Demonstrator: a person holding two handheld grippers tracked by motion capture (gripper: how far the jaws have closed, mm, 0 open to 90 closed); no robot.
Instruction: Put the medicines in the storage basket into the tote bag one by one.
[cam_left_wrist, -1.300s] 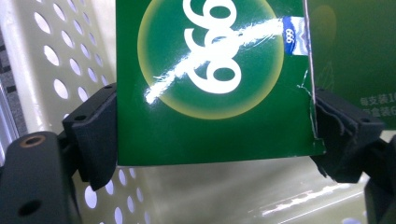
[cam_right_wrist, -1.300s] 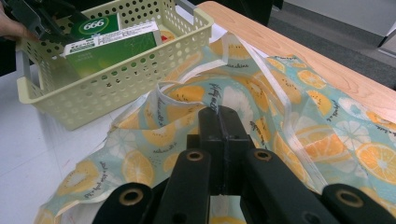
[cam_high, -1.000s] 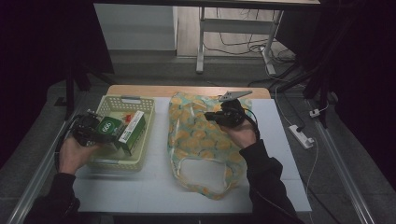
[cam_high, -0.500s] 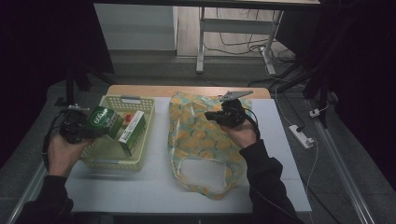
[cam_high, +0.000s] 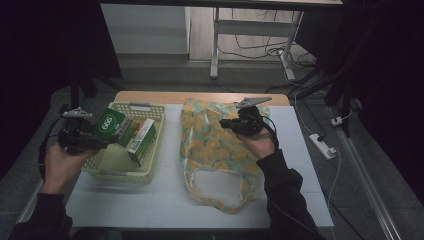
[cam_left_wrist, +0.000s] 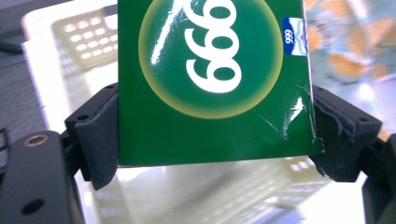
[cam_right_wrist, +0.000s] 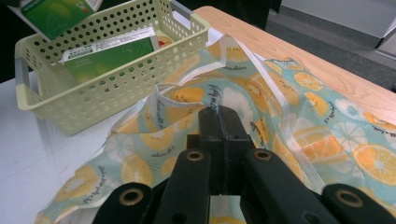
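Inventory by kind, located relative to each tool:

- Tools: two. The left tool (cam_high: 102, 135) and the right tool (cam_high: 226, 123).
- Green cartons: two. One green carton (cam_left_wrist: 212, 79), marked 999, sits between the jaws of the left tool. A second green carton (cam_high: 141, 141) lies just beside the left tool, inside the basket.
- Baskets: one. A pale yellow perforated basket (cam_high: 150, 110) sits directly below the left tool.
- Bags: one. A fabric bag (cam_high: 210, 150) with an orange-slice print lies under the right tool, with a fold of its rim pinched between that tool's jaws.
- Tabletops: one white tabletop (cam_high: 150, 200) beneath both tools.
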